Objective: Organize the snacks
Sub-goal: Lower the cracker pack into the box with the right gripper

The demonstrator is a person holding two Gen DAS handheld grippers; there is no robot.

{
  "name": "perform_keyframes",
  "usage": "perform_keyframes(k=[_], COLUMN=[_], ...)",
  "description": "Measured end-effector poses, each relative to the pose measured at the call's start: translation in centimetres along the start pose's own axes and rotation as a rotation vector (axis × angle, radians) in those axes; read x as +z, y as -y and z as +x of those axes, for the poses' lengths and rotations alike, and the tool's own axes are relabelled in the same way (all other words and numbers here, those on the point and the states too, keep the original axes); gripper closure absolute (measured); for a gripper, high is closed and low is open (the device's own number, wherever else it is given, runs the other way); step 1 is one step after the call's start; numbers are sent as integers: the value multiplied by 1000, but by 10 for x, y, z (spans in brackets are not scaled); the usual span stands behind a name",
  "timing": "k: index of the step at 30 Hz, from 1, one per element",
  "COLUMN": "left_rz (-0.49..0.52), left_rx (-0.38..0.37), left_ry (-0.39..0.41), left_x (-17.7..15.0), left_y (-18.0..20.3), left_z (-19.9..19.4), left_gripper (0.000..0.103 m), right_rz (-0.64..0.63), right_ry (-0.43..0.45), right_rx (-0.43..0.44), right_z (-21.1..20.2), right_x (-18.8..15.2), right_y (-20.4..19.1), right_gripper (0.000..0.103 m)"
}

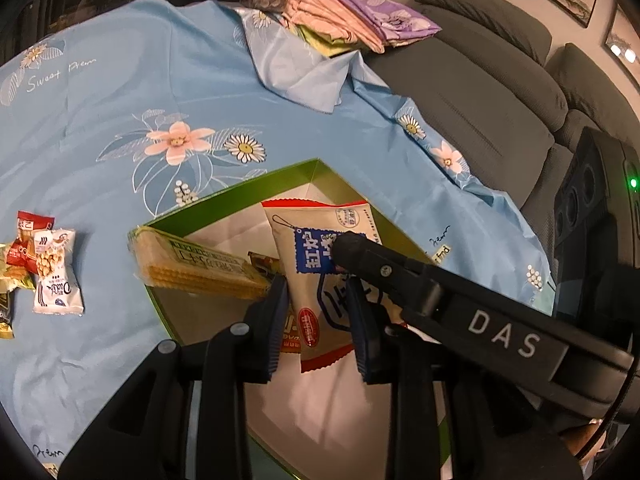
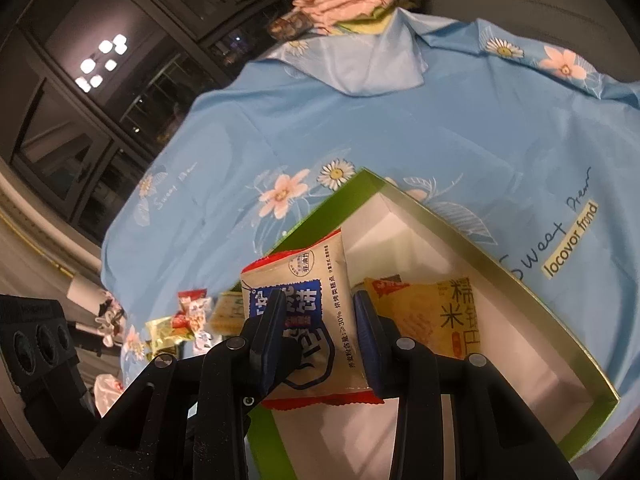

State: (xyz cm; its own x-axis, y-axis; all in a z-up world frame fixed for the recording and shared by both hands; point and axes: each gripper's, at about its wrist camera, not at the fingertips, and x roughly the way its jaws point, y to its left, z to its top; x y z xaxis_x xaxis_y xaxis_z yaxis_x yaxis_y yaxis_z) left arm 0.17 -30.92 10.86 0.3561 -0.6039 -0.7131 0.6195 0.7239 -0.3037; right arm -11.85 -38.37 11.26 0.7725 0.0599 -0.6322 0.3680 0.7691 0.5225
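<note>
A green box (image 1: 320, 166) with a white inside sits on the blue flowered cloth; it also shows in the right wrist view (image 2: 500, 264). My right gripper (image 2: 320, 332) is shut on a beige packet with a blue label (image 2: 320, 280) and holds it over the box. In the left wrist view the same packet (image 1: 320, 232) lies between the fingers of my left gripper (image 1: 318, 320), which is open, with the right gripper's finger (image 1: 360, 252) across it. A yellow wafer pack (image 1: 192, 264) rests on the box's left rim. A yellow snack packet (image 2: 436, 312) lies in the box.
Several small snack packets (image 1: 44, 264) lie on the cloth at the left; they also show in the right wrist view (image 2: 180, 320). Folded cloths (image 1: 344, 20) are stacked at the far edge. A grey sofa (image 1: 480, 80) stands to the right.
</note>
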Motion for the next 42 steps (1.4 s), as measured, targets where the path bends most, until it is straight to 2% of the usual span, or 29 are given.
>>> perform_keyframes(k=[24, 42], left_rz=[-66, -76], left_rx=[3, 21], left_ry=[-106, -146], left_x=[-5, -5], left_y=[-16, -17], left_z=[29, 41], left_gripper=[78, 77], right_rz=[22, 36], right_ry=[-103, -120], right_rx=[-66, -122], right_z=[32, 39], right_x=[-1, 1], right_y=[12, 19], right_gripper=[65, 65])
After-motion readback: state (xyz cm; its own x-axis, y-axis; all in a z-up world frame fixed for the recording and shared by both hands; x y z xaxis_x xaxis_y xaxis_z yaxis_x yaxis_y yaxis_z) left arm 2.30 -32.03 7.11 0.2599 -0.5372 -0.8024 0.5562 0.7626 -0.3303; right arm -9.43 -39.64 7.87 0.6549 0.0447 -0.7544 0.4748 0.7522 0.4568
